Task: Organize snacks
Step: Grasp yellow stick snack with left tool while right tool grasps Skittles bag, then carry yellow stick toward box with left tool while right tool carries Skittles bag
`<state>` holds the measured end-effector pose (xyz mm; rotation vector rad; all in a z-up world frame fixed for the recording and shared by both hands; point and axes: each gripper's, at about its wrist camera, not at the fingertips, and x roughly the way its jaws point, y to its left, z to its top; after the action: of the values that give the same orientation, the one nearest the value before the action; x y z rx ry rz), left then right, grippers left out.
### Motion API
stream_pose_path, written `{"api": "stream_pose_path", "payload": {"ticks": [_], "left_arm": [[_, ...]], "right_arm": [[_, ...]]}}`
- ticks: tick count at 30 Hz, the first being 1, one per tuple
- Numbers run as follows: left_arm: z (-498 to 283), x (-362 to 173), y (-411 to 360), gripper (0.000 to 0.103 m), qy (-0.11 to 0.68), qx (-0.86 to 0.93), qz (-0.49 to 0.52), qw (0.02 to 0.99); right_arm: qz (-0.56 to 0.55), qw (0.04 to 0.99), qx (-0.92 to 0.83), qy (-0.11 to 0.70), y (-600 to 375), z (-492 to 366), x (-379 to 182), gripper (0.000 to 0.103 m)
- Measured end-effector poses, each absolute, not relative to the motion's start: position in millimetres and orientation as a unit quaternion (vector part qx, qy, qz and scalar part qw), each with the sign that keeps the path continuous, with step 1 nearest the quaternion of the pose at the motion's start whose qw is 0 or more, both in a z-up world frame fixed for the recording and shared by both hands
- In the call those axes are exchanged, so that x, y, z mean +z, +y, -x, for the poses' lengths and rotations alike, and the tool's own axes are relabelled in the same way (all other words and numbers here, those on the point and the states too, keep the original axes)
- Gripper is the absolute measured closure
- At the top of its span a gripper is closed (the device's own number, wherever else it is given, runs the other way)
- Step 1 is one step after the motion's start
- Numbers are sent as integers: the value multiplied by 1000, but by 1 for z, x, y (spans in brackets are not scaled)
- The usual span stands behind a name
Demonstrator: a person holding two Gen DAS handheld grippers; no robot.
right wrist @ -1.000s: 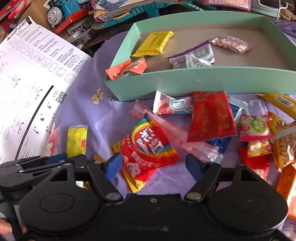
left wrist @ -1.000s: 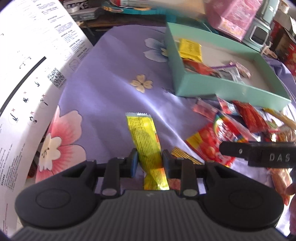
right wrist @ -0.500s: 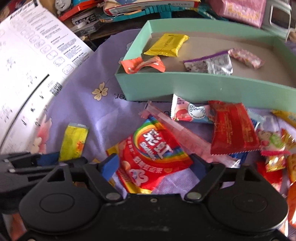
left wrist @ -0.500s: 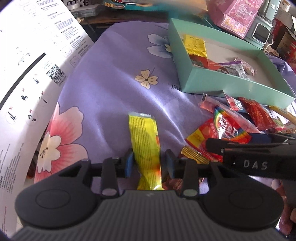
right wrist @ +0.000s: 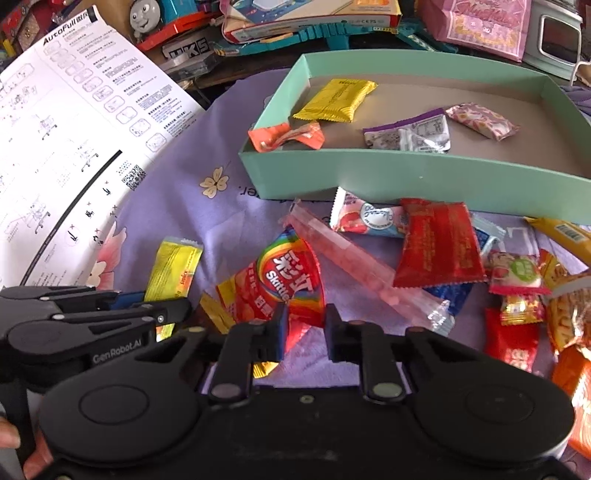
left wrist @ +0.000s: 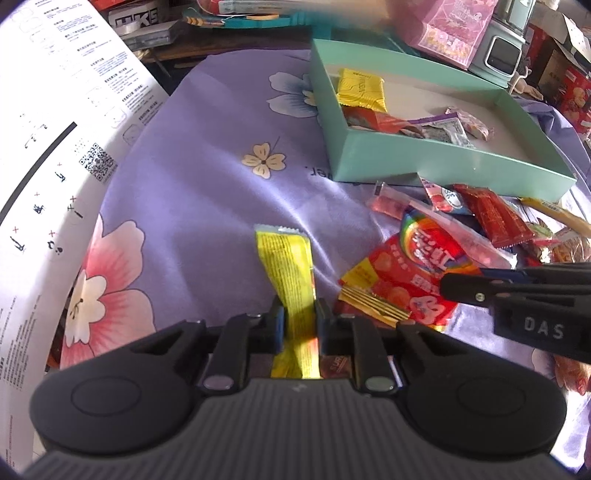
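Observation:
My left gripper [left wrist: 298, 317] is shut on the near end of a long yellow snack packet [left wrist: 286, 266], which lies flat on the purple floral cloth. My right gripper [right wrist: 304, 321] has its jaws closing on the red rainbow Skittles packet [right wrist: 288, 273], whose bunched-up edge is pinched between the pads. The two grippers sit side by side, the left gripper [right wrist: 162, 302] just left of the right one. Beyond them stands the mint green box [right wrist: 406, 173], holding a yellow packet [right wrist: 334, 99], an orange one, a purple-silver one and a pink one.
Several loose snacks lie right of the Skittles: a pink tube [right wrist: 343, 254], a red packet [right wrist: 439, 243], small candies. A large white instruction sheet [right wrist: 74, 147] covers the left. Toys and a pink bag [right wrist: 480, 22] crowd the back edge. A hand [right wrist: 7, 439] shows at lower left.
The right gripper's jaws went from wide apart to pinched on the Skittles packet, crumpling it. The left jaws squeezed tighter on the yellow packet, which stayed in place.

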<state>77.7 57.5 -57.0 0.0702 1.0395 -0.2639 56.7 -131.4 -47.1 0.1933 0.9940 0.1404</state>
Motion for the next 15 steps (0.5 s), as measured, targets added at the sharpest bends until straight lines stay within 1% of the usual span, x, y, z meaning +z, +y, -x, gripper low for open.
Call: {"api": "stream_pose_path", "payload": {"ticks": [9,11,13,15], "left_arm": [[-76,-51,49,87,500,-149,-30,853],[-75,-49,41,87,496,-159,-36,853],[-76,-48,34,87,493,-166,-39,853],[-78,-48,31,87,493,-168,-39,853]], "right_arm": [[-95,869,28,485,-173,-38,-49,84],[-95,867,19,489,-179,-35,-49,82],[-101,865,20,492,-182,-35,-47,80],[-106,866,23,488,-180,-34,-43,70]]}}
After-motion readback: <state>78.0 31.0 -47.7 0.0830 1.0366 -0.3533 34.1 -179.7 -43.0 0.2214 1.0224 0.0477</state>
